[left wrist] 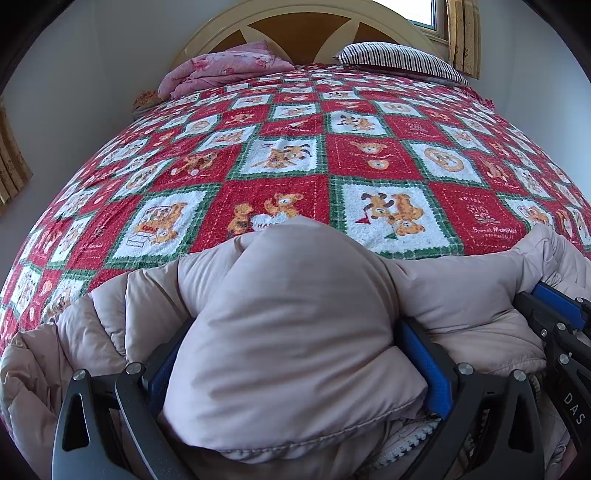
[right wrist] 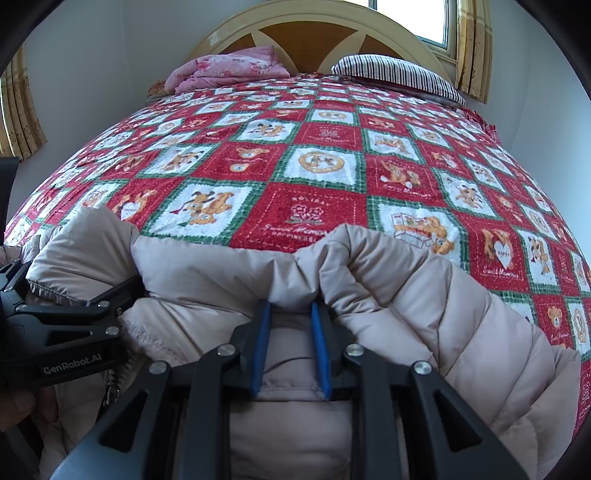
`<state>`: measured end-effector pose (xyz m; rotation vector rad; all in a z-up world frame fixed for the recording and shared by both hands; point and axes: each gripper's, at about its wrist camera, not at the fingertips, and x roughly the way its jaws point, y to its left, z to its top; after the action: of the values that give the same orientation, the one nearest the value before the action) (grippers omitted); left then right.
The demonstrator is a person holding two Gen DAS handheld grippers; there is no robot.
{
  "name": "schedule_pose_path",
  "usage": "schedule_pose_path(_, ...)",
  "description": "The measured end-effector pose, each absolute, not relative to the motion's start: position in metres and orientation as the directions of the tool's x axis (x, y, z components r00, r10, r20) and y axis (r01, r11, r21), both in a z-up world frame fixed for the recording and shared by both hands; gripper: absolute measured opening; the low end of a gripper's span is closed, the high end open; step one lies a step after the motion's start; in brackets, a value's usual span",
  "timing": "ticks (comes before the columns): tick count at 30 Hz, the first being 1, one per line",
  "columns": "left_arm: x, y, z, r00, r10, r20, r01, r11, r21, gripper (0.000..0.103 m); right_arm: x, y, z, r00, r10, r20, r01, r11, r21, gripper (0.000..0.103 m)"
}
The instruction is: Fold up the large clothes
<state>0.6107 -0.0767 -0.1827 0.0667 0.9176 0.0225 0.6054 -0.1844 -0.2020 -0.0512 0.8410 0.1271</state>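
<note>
One puffy beige jacket, two claws, one red patchwork bedspread, one pink folded quilt far left, one striped pillow far right

Smooth matt quilted jacket cloth, fuzzy towelling bedspread, glossy wooden headboard.

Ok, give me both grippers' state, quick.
Left gripper: shut on a thick bunch of the puffer jacket.
Right gripper: shut on a fold of the puffer jacket.

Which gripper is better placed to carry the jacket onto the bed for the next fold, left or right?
Probably left. The left gripper clamps a thick bunch of the puffer jacket; the right gripper pinches only a thin fold.
</note>
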Motion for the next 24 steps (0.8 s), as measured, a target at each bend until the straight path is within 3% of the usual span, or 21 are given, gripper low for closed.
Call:
schedule_pose_path(15, 0.613, -0.079, -0.182, 0.604, 0.062, -0.795, 0.005, 0.997, 0.081, 0.103, 0.607, -0.187, -0.203, 0.655, 0.103, -0.749, -0.134, 0.991, 0.02, 0.025)
schedule_pose_path(18, 0.613, -0.079, -0.171, 0.592, 0.06, -0.804, 0.023, 0.996, 0.091, 0.102, 0.611, -0.189, -0.201, 0.647, 0.109, -0.755, -0.133, 0.991, 0.029, 0.025)
schedule_pose_path(20, 0.599, -0.073, -0.149, 0.645, 0.059, -0.762, 0.017, 0.996, 0.091, 0.102, 0.612, -0.184, -0.197, 0.637, 0.095, -0.765, -0.144, 0.99, 0.003, 0.027)
schedule_pose_path(21, 0.59, -0.069, -0.138, 0.663, 0.036, -0.747, 0.023, 0.997, 0.069, 0.102, 0.612, -0.183, -0.192, 0.629, 0.092, -0.772, -0.162, 0.987, -0.015, 0.03)
schedule_pose_path(22, 0.579, -0.063, -0.125, 0.683, 0.005, -0.731, 0.032, 0.999, 0.036, 0.102, 0.609, -0.184, -0.187, 0.625, 0.1, -0.774, -0.178, 0.984, -0.017, 0.044)
schedule_pose_path(23, 0.568, -0.058, -0.115, 0.698, -0.015, -0.716, 0.035, 0.999, 0.013, 0.102, 0.604, -0.189, -0.18, 0.633, 0.115, -0.765, -0.177, 0.984, 0.001, 0.066)
schedule_pose_path(24, 0.557, -0.053, -0.106, 0.707, -0.031, -0.707, 0.039, 0.999, -0.004, 0.102, 0.596, -0.195, -0.171, 0.649, 0.132, -0.749, -0.171, 0.985, 0.026, 0.075)
